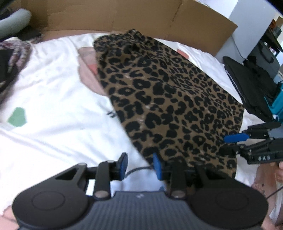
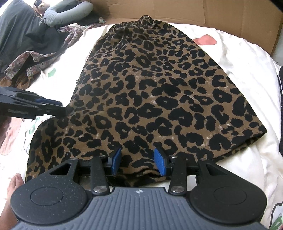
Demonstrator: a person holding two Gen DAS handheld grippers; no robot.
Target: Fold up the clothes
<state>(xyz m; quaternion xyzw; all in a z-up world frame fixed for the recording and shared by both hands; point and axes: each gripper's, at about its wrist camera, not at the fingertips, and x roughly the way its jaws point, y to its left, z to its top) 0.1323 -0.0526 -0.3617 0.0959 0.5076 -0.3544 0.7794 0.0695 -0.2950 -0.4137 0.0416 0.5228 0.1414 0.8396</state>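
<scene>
leopard-print skirt (image 2: 150, 92) spread flat on white bed sheet (image 2: 238, 58). left hand-held gripper (image 1: 139, 165) spread wide at hem edge, gripping nothing. right hand-held gripper (image 2: 138, 161) likewise parted, straddling near hem.

Skirt (image 2: 150, 92) lying flat on the bed sheet (image 2: 238, 53), cardboard (image 2: 230, 16) behind it, pile of clothes (image 2: 26, 53) to its left, maybe a bag (image 1: 251, 85) to its right, 2 grippers at its near edge
</scene>
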